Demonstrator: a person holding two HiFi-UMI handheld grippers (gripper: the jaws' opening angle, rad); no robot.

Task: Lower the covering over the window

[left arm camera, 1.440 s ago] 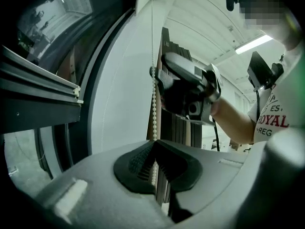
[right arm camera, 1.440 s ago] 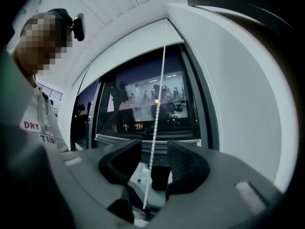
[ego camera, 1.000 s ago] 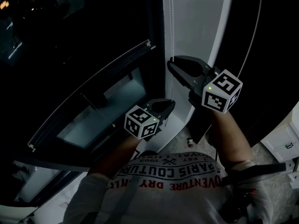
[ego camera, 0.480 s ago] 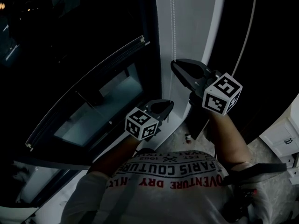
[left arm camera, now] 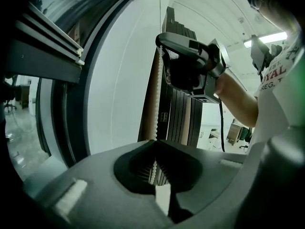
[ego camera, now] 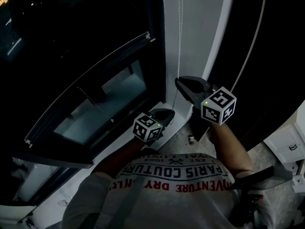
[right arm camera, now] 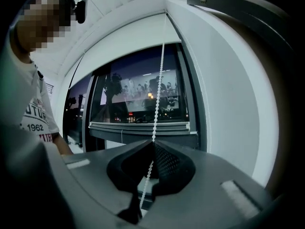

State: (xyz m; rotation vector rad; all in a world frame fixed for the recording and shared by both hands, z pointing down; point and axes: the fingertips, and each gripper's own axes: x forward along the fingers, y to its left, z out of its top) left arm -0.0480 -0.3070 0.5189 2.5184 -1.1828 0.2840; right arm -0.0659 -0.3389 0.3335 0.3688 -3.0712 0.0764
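Observation:
A white bead chain (ego camera: 178,32) hangs down the white window frame (ego camera: 200,37), next to the dark window (ego camera: 71,42). A pale bar (ego camera: 90,80) crosses the glass; I cannot tell whether it is the covering's bottom edge. My right gripper (ego camera: 177,80) holds the chain higher up. Its jaws have just been closing and are shut with the chain (right arm camera: 159,80) running between them (right arm camera: 153,142). My left gripper (ego camera: 170,112) sits lower, shut on the same chain (left arm camera: 155,94) at its tips (left arm camera: 153,142). The right gripper (left arm camera: 164,37) shows above it in the left gripper view.
A thin white cord (ego camera: 252,37) runs down the dark wall on the right. A white cabinet (ego camera: 286,142) stands at the lower right. A small object (ego camera: 190,138) lies on the floor by the frame. Dark upright panels (left arm camera: 181,118) stand behind the chain.
Both grippers have sunk beside the white frame. The right one now sits lower on the chain, and the left one is nearer the sill.

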